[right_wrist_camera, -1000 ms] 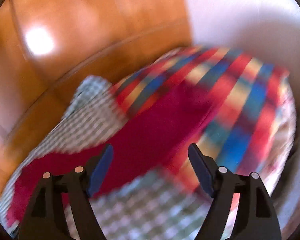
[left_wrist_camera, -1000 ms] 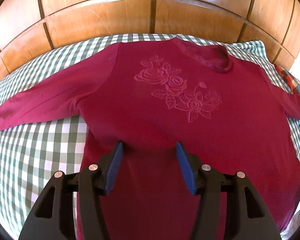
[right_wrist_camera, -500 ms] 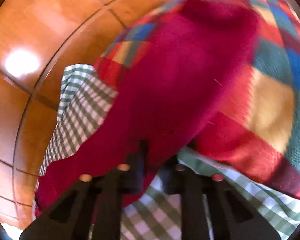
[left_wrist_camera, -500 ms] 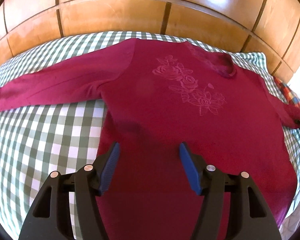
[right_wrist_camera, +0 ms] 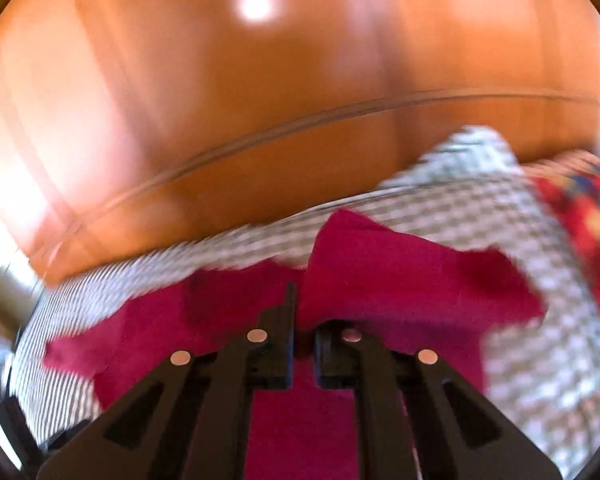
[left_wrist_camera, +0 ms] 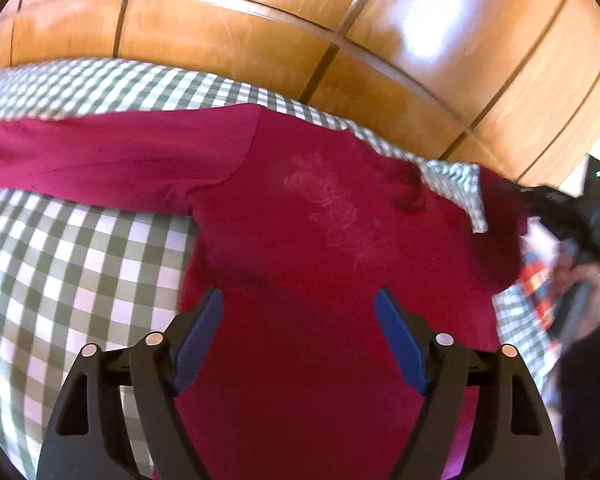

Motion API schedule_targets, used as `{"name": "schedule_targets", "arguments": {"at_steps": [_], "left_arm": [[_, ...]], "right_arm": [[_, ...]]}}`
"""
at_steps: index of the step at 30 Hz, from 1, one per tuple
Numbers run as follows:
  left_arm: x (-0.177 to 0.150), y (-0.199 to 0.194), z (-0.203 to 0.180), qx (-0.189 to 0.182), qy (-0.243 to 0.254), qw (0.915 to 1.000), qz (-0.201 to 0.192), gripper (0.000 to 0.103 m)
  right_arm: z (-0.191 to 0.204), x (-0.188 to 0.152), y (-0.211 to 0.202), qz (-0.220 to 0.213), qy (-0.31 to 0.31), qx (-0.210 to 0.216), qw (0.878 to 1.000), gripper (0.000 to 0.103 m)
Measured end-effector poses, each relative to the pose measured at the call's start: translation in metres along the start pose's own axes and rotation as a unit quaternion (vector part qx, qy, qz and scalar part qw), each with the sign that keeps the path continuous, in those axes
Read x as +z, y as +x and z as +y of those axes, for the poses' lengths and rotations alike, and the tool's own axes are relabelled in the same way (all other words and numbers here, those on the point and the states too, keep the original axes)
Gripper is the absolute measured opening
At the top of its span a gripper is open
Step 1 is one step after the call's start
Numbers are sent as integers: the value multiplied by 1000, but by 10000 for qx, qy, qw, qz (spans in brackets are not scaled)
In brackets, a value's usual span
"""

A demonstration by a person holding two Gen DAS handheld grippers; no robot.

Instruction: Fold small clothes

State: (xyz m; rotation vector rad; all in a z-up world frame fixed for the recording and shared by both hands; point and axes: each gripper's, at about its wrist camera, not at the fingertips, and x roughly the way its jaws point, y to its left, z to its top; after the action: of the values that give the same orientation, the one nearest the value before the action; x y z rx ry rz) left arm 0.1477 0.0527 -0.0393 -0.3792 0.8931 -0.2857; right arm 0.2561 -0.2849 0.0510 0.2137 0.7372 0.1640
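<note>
Left tongs [left_wrist_camera: 298, 314] spread wide, poised above the body of the maroon sweater [left_wrist_camera: 324, 248], which lies on the green gingham sheet [left_wrist_camera: 72, 264] of the bed. Right tongs [right_wrist_camera: 302, 320] pinched tight on the sweater's sleeve [right_wrist_camera: 400, 276], lifting a fold of it. Wooden headboard [left_wrist_camera: 228, 36] behind, plaid blanket [right_wrist_camera: 580, 208] at the edge.

Sweater [left_wrist_camera: 300, 240] lies flat on the checked cloth [left_wrist_camera: 80, 272], one sleeve [left_wrist_camera: 100, 160] stretched out to the left; panelled board [left_wrist_camera: 260, 40] stands behind the cloth's far edge. Left gripper [left_wrist_camera: 299, 336] is above the sweater's lower body. In the right wrist view, right gripper [right_wrist_camera: 303, 344] sits over the sweater with fabric between its fingers, patchwork blanket [right_wrist_camera: 580, 208] at far right.
</note>
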Motion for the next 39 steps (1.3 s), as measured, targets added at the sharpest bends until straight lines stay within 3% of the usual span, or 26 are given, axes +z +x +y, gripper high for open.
{"name": "schedule_targets", "arguments": {"at_steps": [4,5,7,8,12,15,19,23,26,28,29,32,36,37,39], "left_arm": [[11,-7,5,107,-87,9999,-92,85],[14,-9,7,72,-138,9998,-112,87],[21,-11,12,-90,-288,9995,-123,91],[23,-13,14,-137,-349,9992,-163,94],[34,-10,18,-291,-559,9979,-151,99],[40,-3,13,-386,-577,9975,-153,99],[49,16,-18,-402,-230,9989,93,99],[46,31,-79,-231,773,9967,79,99],[40,47,-124,-82,1587,9873,57,98],[34,61,-160,82,2250,9743,63,92],[30,68,-175,186,2551,9667,51,87],[14,98,-222,524,3585,9320,98,78],[6,146,-244,1006,4122,9050,304,71],[6,158,-246,1121,4170,9011,396,65],[8,182,-244,1232,4168,8983,643,38]], "right_arm": [[76,-36,44,551,-745,461,9946,7],[84,-43,49,649,-805,524,9933,10],[87,-55,53,759,-761,654,9921,33],[85,-61,49,731,-701,685,9925,49],[54,-84,14,615,-542,553,9951,63],[23,-99,-13,579,-425,230,9972,66],[-16,-125,-37,608,-242,-290,9974,69],[-38,-150,-48,660,-20,-452,9968,71],[-41,-166,-42,701,48,-476,9964,75],[-39,-176,-40,555,-83,-573,9968,76],[-36,-180,-41,469,-167,-604,9969,79],[-30,-186,-37,319,-337,-662,9967,86],[-38,-186,-36,275,-166,-367,9988,89],[-39,-187,-36,256,-150,-332,9990,89],[-39,-186,-36,238,-146,-319,9991,89]]}}
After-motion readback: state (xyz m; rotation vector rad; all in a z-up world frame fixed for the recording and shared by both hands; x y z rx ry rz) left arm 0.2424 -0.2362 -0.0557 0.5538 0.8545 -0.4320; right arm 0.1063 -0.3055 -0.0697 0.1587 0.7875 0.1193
